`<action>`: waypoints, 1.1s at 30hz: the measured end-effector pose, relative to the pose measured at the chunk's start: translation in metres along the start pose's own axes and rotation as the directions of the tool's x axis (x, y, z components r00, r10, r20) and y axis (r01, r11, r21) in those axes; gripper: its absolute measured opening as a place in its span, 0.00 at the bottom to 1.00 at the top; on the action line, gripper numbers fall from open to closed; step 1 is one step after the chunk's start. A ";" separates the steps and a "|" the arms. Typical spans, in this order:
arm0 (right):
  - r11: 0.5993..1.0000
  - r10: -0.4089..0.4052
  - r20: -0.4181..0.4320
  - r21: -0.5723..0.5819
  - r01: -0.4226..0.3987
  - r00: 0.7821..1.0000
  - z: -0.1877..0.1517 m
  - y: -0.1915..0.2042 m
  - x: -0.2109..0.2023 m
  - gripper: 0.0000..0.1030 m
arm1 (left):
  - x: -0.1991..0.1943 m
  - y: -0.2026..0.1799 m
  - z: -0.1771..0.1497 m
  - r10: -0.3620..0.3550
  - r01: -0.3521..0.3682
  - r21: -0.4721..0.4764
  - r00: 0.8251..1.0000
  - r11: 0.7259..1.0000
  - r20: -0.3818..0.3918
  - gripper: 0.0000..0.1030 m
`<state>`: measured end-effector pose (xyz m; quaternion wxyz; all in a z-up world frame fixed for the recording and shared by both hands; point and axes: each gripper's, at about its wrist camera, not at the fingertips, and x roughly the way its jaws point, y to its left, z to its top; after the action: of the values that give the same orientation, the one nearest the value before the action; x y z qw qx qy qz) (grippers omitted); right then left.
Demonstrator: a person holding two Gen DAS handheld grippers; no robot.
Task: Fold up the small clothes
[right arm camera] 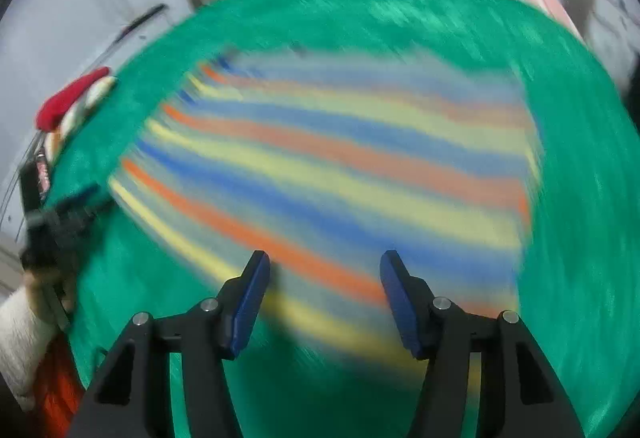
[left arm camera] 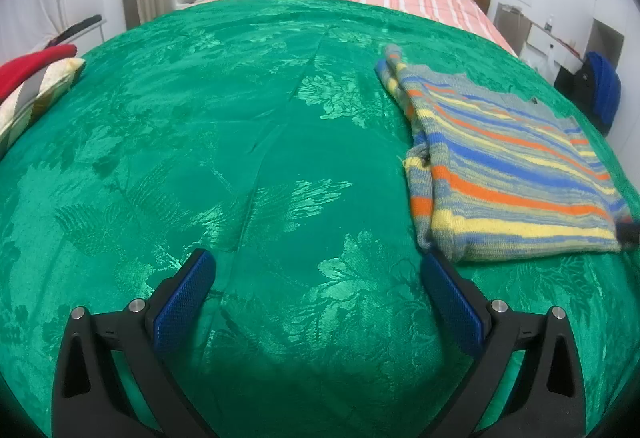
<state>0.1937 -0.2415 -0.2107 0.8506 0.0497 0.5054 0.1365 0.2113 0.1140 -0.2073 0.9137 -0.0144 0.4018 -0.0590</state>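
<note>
Striped sweater (left arm camera: pixel 516 165) folded on green bedspread (left arm camera: pixel 240 157)

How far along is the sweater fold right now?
Partly done: the striped sweater lies on the green bedspread with one side already folded in. In hand: nothing; the left gripper and right gripper are both open and empty, the right one above the sweater, its view motion-blurred. Left: the remaining folds.
</note>
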 end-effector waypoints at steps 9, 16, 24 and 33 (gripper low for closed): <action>0.986 -0.025 0.160 0.169 -0.003 0.987 -0.133 -0.044 -0.083 0.58 | -0.018 -0.011 0.003 0.037 -0.037 0.000 0.999 0.999 -0.013 0.97; 0.933 -0.112 0.343 0.359 -0.020 0.933 -0.180 -0.087 -0.122 0.66 | -0.071 -0.157 0.009 -0.226 0.217 0.305 0.974 0.927 -0.004 0.97; 0.914 -0.079 0.391 0.397 -0.091 0.917 -0.186 -0.105 -0.134 0.66 | -0.016 -0.374 -0.029 -0.301 0.382 0.648 0.923 0.659 -0.239 0.74; 0.849 0.260 0.331 0.368 -0.378 0.907 -0.058 -0.183 -0.093 0.66 | 0.003 -0.380 -0.016 -0.366 0.422 0.528 0.906 0.737 -0.213 0.09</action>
<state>0.1339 -0.4461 -0.2006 0.8446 0.3355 0.3870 0.1559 0.1648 -0.2630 -0.1923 0.8232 0.1734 0.3970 -0.3671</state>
